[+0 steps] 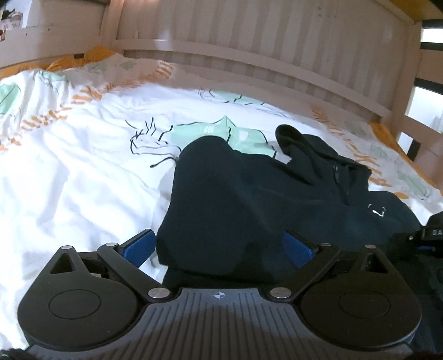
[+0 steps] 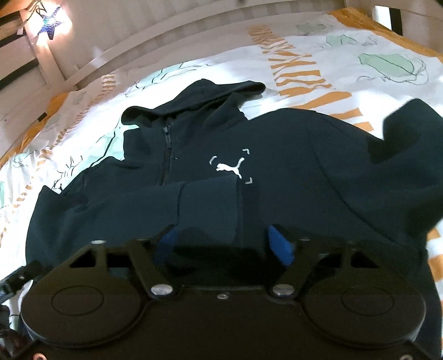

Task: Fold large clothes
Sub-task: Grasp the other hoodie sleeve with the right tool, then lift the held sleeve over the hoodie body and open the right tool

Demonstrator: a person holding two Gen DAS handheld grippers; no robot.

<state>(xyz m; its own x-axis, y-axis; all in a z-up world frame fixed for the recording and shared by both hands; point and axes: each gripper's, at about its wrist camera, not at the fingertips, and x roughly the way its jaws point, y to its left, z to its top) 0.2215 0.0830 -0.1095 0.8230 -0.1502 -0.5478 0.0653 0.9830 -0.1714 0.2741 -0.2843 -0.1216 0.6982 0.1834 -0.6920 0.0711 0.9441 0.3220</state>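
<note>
A dark navy zip hoodie [image 2: 290,171] with a white cat logo lies face up on the bed, hood toward the headboard. One sleeve is folded across the chest, its cuff [image 2: 210,199] just below the logo. My right gripper [image 2: 223,243] hovers over the hoodie's lower front, jaws partly apart with dark fabric between the blue pads; no pinch shows. In the left wrist view my left gripper [image 1: 217,246] stands wide open around the hoodie's [image 1: 249,199] folded side edge. Its left pad [image 1: 138,247] is clear of the cloth; fabric partly covers the other.
The white duvet [image 1: 69,166] with green and orange prints covers the bed. A slatted wooden headboard [image 1: 249,49] runs along the far side. A star light [image 2: 51,23] hangs on the frame at upper left. Part of the other gripper [image 1: 432,235] shows at the right edge.
</note>
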